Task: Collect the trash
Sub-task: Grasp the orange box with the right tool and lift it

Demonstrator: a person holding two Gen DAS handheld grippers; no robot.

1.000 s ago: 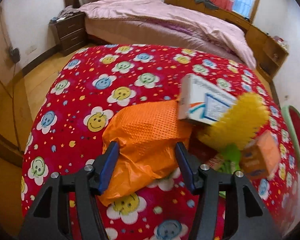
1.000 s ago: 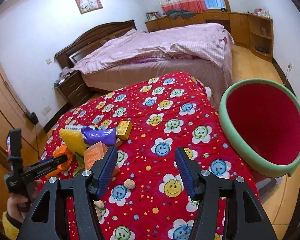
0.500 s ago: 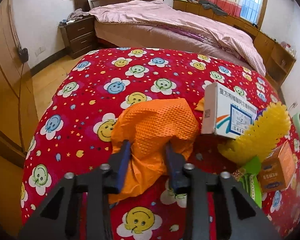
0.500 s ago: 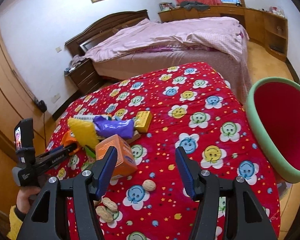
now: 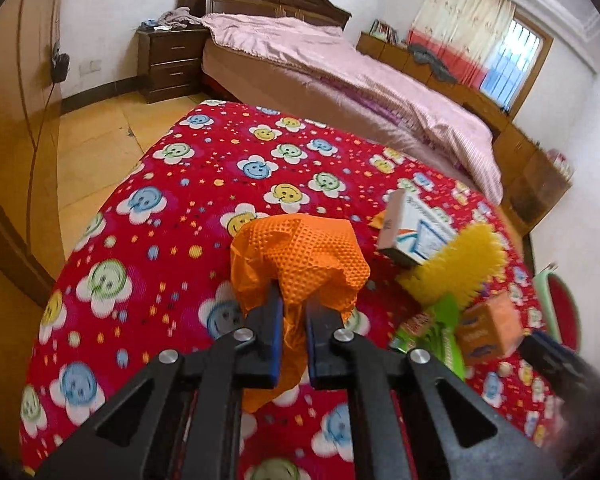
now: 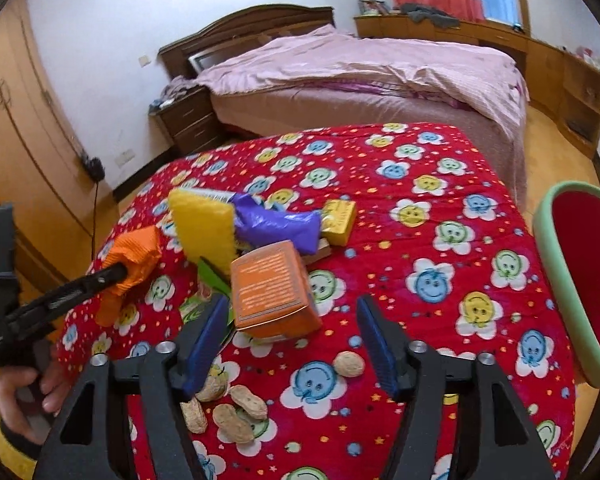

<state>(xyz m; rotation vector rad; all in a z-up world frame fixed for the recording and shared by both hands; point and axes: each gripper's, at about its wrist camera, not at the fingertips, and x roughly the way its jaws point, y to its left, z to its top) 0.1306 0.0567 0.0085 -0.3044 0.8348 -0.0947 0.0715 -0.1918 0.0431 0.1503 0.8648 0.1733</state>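
My left gripper point(image 5: 293, 308) is shut on a crumpled orange plastic bag point(image 5: 304, 256), lifted a little off the red smiley-flower tablecloth point(image 5: 172, 216). The right wrist view shows the same bag point(image 6: 134, 258) pinched at the left gripper's tip. My right gripper point(image 6: 292, 320) is opening its jaws just in front of an orange carton point(image 6: 272, 292), which lies beyond the pads, untouched. Behind the carton lie a yellow bristly sponge point(image 6: 204, 228), a purple wrapper point(image 6: 280, 228) and a small yellow box point(image 6: 340, 220). Several peanut shells point(image 6: 236, 408) lie under the right fingers.
A white medicine box point(image 5: 416, 232) and green packet point(image 5: 440, 332) sit beside the sponge. A red bin with a green rim point(image 6: 580, 280) stands off the table's right edge. A bed with pink bedding point(image 6: 360, 76), nightstand point(image 6: 184, 120) and wardrobe surround the table.
The left jaws closed on the orange bag and raised it, bunching it up. The right gripper moved in toward the orange carton and its jaws spread a little wider.
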